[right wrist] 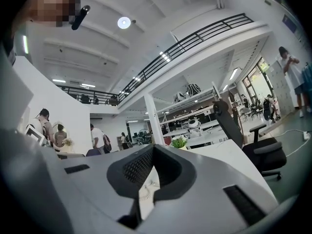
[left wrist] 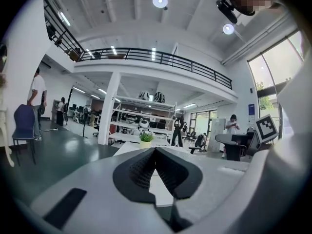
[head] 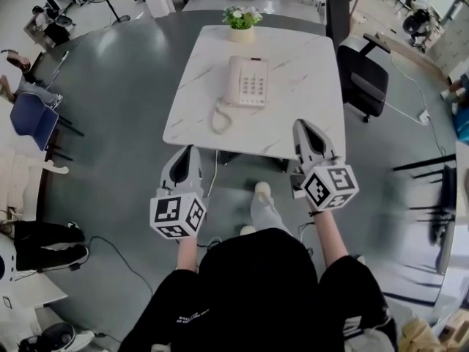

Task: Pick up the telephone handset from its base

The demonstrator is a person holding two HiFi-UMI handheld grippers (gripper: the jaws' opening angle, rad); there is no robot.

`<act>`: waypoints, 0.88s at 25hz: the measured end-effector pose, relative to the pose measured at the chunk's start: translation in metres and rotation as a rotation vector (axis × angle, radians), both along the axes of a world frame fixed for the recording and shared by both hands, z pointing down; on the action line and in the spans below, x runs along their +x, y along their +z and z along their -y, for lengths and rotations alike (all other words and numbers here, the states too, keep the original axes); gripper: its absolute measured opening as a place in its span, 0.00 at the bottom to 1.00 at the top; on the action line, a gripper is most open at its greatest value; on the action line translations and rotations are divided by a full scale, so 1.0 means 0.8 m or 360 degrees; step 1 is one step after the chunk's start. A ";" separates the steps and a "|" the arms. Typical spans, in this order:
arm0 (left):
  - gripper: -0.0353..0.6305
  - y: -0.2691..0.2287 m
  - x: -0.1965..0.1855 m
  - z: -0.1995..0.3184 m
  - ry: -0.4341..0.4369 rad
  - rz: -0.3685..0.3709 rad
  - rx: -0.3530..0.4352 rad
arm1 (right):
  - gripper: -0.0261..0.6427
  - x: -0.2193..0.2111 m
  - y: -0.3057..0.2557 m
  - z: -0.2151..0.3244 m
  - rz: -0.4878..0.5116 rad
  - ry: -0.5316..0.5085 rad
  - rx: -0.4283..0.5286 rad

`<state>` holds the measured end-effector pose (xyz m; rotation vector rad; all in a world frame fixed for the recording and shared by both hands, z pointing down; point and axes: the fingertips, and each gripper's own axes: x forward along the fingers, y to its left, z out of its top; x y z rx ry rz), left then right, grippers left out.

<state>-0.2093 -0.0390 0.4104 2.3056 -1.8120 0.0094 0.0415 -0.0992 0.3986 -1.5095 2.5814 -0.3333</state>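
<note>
The left gripper (head: 192,151) had its jaws closed tip to tip on nothing, and hung just off the near edge of the table (head: 308,86); the right gripper (head: 302,125), likewise pinched together and empty, sat over that same near edge, toward the table's right corner; the handset (head: 234,79) lay untouched in its cradle on the telephone base (head: 253,83), mid-table, with the coiled cord (head: 220,117) looped toward the table's near left side; a potted plant (head: 241,18) stood at the table's far edge. The likely trouble: jaws left closed would only shove the handset or slide the base across the table; a lift carried too far could pull the cord taut and drag the base along.
</note>
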 end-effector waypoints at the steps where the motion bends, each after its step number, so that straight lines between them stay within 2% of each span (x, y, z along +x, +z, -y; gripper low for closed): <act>1: 0.05 0.001 0.000 0.011 -0.0003 -0.0004 -0.0004 | 0.03 -0.001 0.001 0.011 -0.0008 -0.0005 -0.0005; 15: 0.05 0.022 0.048 0.173 0.0041 -0.0037 -0.0090 | 0.03 0.021 0.019 0.158 -0.0062 -0.0046 -0.0070; 22: 0.05 0.048 0.068 0.227 0.0049 -0.0023 -0.0206 | 0.03 0.035 0.037 0.207 -0.0065 -0.0051 -0.0129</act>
